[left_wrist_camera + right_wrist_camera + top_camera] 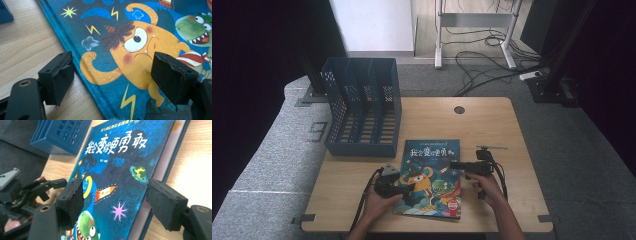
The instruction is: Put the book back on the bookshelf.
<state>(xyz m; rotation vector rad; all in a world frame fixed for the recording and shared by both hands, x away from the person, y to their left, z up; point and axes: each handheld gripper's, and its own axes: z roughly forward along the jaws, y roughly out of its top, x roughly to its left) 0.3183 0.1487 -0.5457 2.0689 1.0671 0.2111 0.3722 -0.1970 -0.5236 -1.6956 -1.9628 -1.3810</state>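
The left claw (408,187) stands spread over the book's (432,175) left edge. The book lies flat mid-counter (492,125), long axis running away from the person. The right claw (453,165), also spread, straddles its lifted right cover edge, slightly nearer.

Open tabletop (492,120) lies beyond and right of the book (432,175). The file rack (362,107) blocks the far left.

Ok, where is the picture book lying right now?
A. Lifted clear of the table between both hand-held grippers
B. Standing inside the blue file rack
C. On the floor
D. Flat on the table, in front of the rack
D: the picture book lies flat on the table, just in front of the blue file rack, between the left hand-held gripper and the right hand-held gripper.
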